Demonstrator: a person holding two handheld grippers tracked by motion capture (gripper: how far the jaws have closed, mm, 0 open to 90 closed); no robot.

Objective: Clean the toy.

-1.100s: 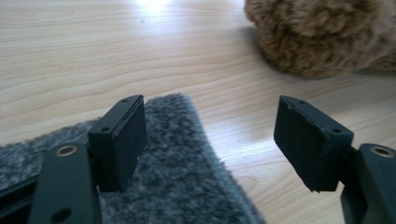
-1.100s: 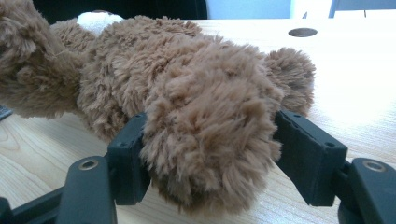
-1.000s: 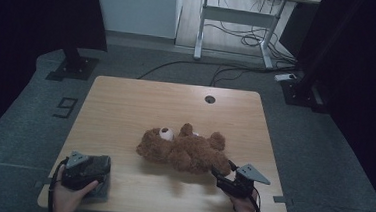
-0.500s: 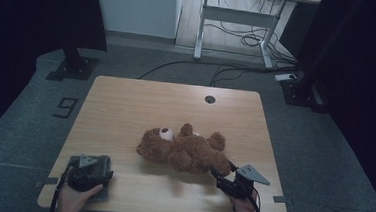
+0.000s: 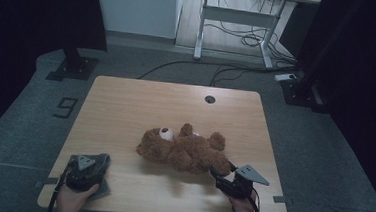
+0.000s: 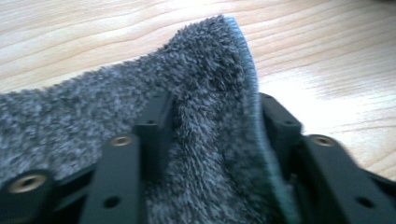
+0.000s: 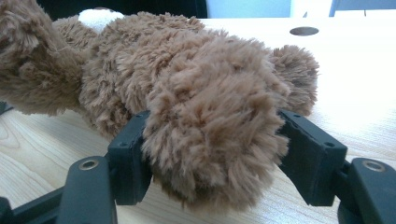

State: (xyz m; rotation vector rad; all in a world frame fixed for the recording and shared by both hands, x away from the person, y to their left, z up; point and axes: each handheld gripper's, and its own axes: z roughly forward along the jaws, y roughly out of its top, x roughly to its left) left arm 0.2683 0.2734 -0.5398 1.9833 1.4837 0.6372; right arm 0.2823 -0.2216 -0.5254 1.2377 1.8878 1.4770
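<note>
Plush brown teddy bear (image 5: 185, 150) lies mid-table (image 5: 126, 101), soft and light; right hand-held gripper (image 7: 210, 140) clamps its leg. Left hand-held gripper (image 6: 210, 135), jaws just closing, pinches a limp grey fleecy cloth (image 6: 201, 93) at the near-left corner.

We see a brown teddy bear (image 5: 185, 152) with a white muzzle, a grey fuzzy cloth (image 6: 196, 116), black tongs (image 7: 219, 154), and a pale wood-grain counter (image 5: 140, 107).
</note>
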